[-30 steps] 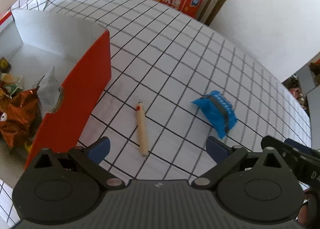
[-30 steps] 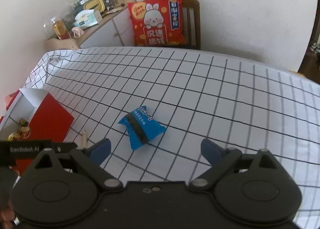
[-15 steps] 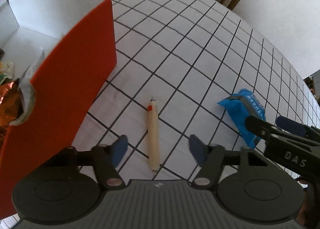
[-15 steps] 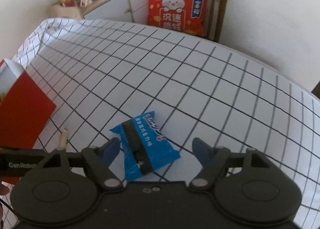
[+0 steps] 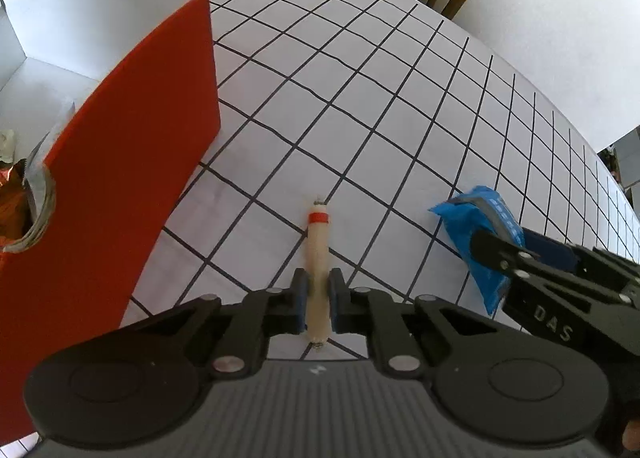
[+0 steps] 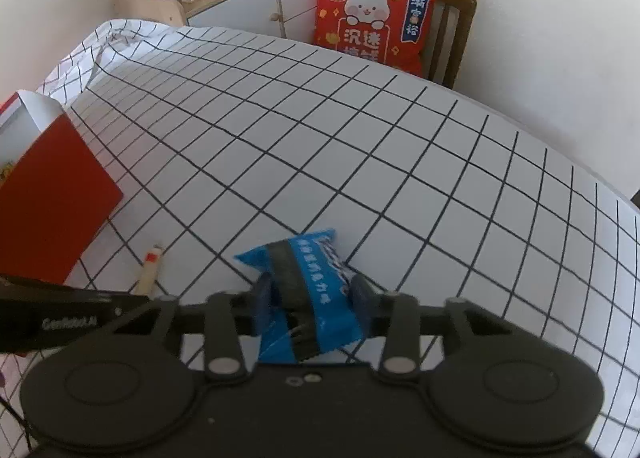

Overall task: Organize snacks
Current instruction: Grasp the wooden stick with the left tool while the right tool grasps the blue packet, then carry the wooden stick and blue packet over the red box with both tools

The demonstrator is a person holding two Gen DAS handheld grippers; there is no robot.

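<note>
- The sausage stick (image 5: 317, 254) lay on the checked tablecloth (image 5: 360, 97) just beside the red box (image 5: 132, 161), its red-banded end pointing away from the camera. It looked light and fairly stiff, with a smooth casing that could slide under a loose pinch.
- The left gripper (image 5: 318, 300) was pressed together on the stick's near half — pads flat on both sides, the stick running between them. A hold nearer the middle would probably balance better, though so light a thing should not droop much.
- The blue snack packet (image 6: 298, 290) lay on the cloth to the right of the stick, well apart from the box. It seemed a soft, puffed pillow pack (crinkly film, likely something crushable inside), so a gentle squeeze across its middle suits it better than a grab at the crimped ends.
- The right gripper (image 6: 310, 300) had its jaws closing around the packet's dark central band; the packet sat between them, and the pads appeared to touch its sides.
- The box stood open-topped with other wrappers inside — the likely place for both snacks.
- Beyond the table, a red rabbit cushion (image 6: 376, 13) leaned on a wooden chair (image 6: 460, 17).
</note>
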